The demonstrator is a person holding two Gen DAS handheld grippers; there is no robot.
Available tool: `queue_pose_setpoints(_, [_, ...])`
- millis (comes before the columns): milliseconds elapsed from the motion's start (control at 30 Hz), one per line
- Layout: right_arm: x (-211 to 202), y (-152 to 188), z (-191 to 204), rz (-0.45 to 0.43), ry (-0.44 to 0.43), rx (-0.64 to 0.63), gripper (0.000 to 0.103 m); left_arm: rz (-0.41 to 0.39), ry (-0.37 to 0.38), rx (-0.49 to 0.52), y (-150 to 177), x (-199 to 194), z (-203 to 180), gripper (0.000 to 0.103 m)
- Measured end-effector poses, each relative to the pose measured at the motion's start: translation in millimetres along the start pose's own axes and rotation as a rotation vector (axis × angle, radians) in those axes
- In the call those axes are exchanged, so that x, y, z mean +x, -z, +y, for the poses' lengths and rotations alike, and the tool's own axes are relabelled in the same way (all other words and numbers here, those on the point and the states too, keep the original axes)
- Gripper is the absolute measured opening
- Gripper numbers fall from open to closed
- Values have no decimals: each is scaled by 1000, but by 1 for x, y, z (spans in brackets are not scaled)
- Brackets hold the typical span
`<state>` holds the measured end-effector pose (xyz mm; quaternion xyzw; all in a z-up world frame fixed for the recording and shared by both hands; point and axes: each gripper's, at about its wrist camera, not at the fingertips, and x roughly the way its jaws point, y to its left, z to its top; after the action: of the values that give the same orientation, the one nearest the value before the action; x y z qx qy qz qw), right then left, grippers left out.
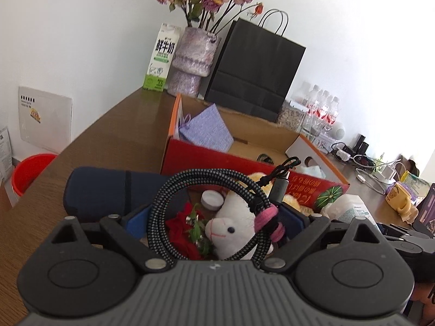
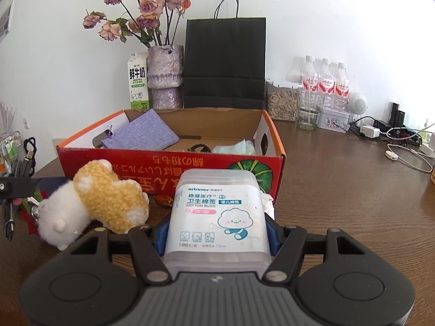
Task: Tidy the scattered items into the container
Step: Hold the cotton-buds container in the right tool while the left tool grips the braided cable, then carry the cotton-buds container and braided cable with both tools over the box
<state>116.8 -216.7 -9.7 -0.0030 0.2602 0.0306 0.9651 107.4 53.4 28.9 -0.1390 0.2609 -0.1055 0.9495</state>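
Right fingers (image 2: pixel 217 228) clamp the cotton-bud box (image 2: pixel 217 214) lengthwise toward the carton (image 2: pixel 168 163); left fingers (image 1: pixel 214 217) grip the upright cable coil (image 1: pixel 209 212)

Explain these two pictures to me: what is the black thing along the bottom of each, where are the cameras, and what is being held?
Each picture comes from a camera on a hand-held two-finger gripper, looking along its fingers. The left gripper holds a coiled braided cable between its widely spread blue pads. The right gripper clamps a box of cotton buds. On the wooden table lie a plush toy and a red cardboard box, which already contains a purple pouch.
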Motion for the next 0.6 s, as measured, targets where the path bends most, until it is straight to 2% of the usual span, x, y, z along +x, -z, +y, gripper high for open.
queue_pose_setpoints(300, [-7,-31,3,-88,-15,-21,64,-107,20,51,-36,-8,-23,96])
queue_pose_setpoints(600, [18,-83,7,-178,-27,3,64,-165,0,76,-73,29,-51,96])
